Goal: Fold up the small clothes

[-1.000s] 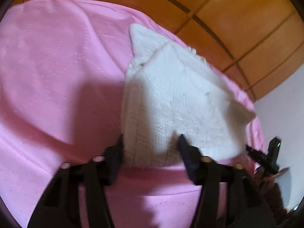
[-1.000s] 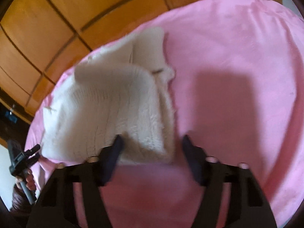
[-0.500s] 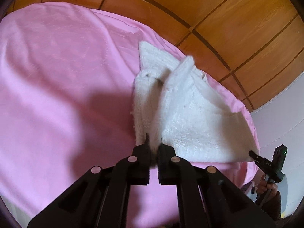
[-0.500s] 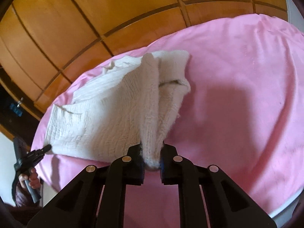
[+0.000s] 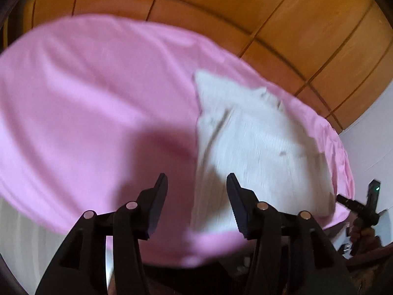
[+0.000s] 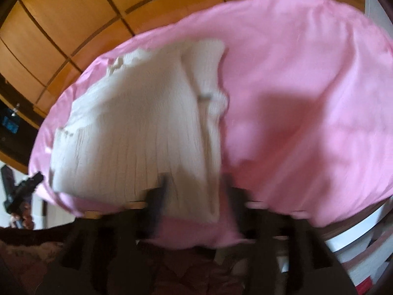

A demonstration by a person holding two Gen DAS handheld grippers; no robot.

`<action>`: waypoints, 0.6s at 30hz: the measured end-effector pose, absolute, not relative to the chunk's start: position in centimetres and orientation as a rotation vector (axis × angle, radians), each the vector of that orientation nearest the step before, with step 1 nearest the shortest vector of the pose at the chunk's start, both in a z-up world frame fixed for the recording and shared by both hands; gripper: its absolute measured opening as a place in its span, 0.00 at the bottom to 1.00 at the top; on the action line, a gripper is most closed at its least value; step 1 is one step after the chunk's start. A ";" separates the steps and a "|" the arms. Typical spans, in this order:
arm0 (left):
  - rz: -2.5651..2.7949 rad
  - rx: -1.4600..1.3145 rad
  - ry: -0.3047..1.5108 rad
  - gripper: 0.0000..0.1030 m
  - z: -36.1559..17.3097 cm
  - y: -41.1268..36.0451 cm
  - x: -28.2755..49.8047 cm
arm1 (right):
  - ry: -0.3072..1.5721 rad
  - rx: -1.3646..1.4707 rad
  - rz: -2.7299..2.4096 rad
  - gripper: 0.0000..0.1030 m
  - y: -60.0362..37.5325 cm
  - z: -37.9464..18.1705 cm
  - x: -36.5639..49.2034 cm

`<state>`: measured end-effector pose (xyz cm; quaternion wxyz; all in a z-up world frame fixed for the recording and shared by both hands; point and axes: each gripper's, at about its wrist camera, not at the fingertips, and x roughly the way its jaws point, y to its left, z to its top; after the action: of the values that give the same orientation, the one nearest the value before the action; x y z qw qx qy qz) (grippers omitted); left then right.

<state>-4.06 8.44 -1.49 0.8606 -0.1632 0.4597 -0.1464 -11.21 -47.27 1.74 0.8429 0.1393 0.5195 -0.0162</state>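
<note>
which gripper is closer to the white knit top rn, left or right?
Roughly level; neither is clearly nearer. The left gripper hangs open above the near edge of the white knit top, jaws just opened, nothing between them. The right gripper, blurred, is likewise open above that edge.

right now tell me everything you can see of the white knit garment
The white knit garment looks like soft ribbed wool, cream-white, with a small dark mark near one edge. It lies folded over itself on the pink sheet, near the side closest to the wooden wall. Both views are blurred. Nothing grips it: the left claw and right claw stand open above its near edge.
</note>
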 end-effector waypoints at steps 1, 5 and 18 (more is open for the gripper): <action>-0.313 -0.317 0.952 0.47 -1.2 7.9 -3.4 | 1.061 0.259 -0.039 0.59 -46.9 2.5 -10.2; -0.381 -0.198 0.927 0.49 -0.5 5.0 -0.4 | 0.999 0.158 -0.044 0.59 -46.0 3.6 -6.8; -0.465 -0.061 0.894 0.00 -1.3 1.2 0.1 | 1.034 0.034 -0.039 0.06 -44.1 0.9 -1.1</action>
<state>0.05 1.21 -1.33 0.8753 -0.0294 0.4282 -0.2229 -1.13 -44.13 0.91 0.8690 0.0162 0.4941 -0.0189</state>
